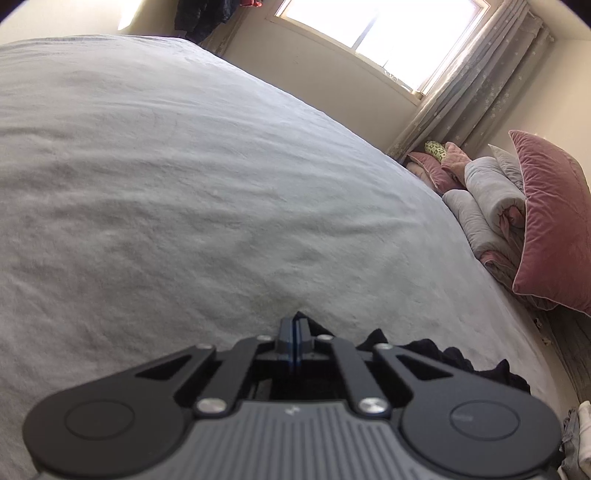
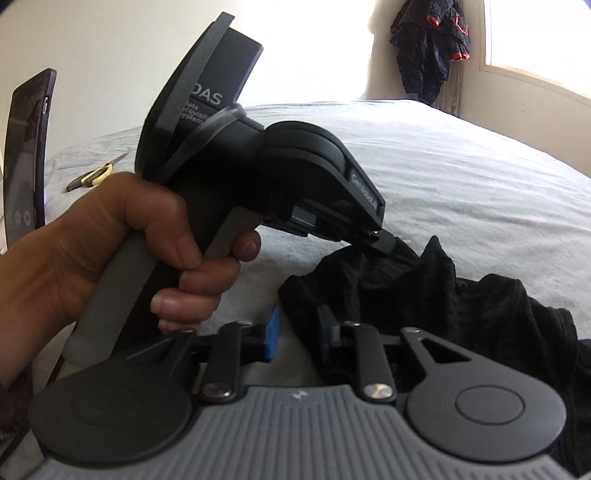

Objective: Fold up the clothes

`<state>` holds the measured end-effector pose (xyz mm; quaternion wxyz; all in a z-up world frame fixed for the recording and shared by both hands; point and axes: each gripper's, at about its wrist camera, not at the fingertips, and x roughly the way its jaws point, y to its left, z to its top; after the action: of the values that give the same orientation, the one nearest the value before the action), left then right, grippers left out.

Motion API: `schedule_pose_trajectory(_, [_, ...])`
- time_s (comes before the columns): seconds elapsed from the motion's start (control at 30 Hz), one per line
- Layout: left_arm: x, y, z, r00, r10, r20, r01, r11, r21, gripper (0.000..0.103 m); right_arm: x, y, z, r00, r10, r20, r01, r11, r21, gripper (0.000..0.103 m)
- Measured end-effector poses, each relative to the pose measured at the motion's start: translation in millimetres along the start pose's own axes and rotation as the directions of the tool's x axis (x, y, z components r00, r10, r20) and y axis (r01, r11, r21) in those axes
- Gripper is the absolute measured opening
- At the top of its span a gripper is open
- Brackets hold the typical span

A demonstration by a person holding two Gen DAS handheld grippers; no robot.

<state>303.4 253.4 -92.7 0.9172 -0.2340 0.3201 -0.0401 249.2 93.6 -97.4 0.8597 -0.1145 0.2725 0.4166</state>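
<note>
Pale grey bedding (image 1: 184, 184) fills most of both views, under a bright window (image 1: 380, 26) with a patterned curtain (image 1: 480, 85). On it the left gripper (image 1: 295, 332), held in the person's left hand (image 2: 110, 236), has its fingers pressed together on a corner of the black garment (image 2: 461, 295), whose tip pokes out just past them. The right gripper (image 2: 299, 325) stands spread: its left blue pad (image 2: 274, 332) is bare over the bedding, while the other finger is partly covered by a fold of the cloth, with nothing pinched.

The garment lies crumpled near the bed's edge, bunched and peaked where the left gripper grips it. A pink cushion (image 1: 550, 221) and rolled blankets (image 1: 491, 192) sit at the head end. Scissors (image 2: 96, 177) lie well apart on the bedding, near a dark upright screen (image 2: 26, 155). A dark jacket (image 2: 432, 48) hangs in the corner.
</note>
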Motion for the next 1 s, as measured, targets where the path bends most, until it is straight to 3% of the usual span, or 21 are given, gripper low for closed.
schedule_pose_trajectory(0.13, [-21,-13,8,0.983,0.175,0.056,-0.179,0.982,0.056,0.001,-4,-8,4,0.998,0.053,0.025,-0.055,0.996,0.065,0.003])
schedule_pose_trajectory(0.3, [-47,-19,13,0.944,0.311,0.115,-0.321,0.943,0.091,0.001,-6,-11,10,0.980,0.188,0.058,-0.195,0.969,0.152,0.003])
schedule_pose_trajectory(0.47, [-40,-4,2,0.931,0.349,0.106,-0.358,0.930,0.087,0.001,9,-5,8,0.980,0.200,0.010,-0.199,0.969,0.149,0.003])
schedule_pose_trajectory(0.6, [-30,7,-17,0.931,0.339,0.136,-0.351,0.933,0.080,0.001,5,-12,16,0.977,0.212,0.009,-0.211,0.964,0.164,0.014])
schedule_pose_trajectory(0.67, [-33,10,-17,0.936,0.322,0.141,-0.333,0.941,0.066,0.002,-2,-21,22,0.977,0.212,0.018,-0.212,0.960,0.183,0.014])
schedule_pose_trajectory(0.7, [-33,12,-15,0.939,0.313,0.140,-0.323,0.945,0.055,0.002,-7,-27,24,0.979,0.200,0.034,-0.203,0.959,0.196,0.016])
schedule_pose_trajectory(0.77, [-33,16,-13,0.945,0.296,0.140,-0.303,0.952,0.032,0.002,-19,-45,28,0.987,0.142,0.074,-0.156,0.960,0.232,0.034])
schedule_pose_trajectory(0.8, [-32,17,-12,0.946,0.290,0.141,-0.297,0.955,0.023,0.003,-26,-55,29,0.990,0.102,0.095,-0.123,0.960,0.251,0.050])
schedule_pose_trajectory(0.9, [-32,20,-11,0.950,0.276,0.145,-0.280,0.960,0.007,0.005,-54,-82,21,0.991,-0.041,0.128,-0.002,0.947,0.320,0.051])
schedule_pose_trajectory(1.0, [-32,22,-12,0.955,0.255,0.153,-0.257,0.966,-0.008,0.008,-75,-120,6,0.977,-0.167,0.135,0.092,0.893,0.440,0.051])
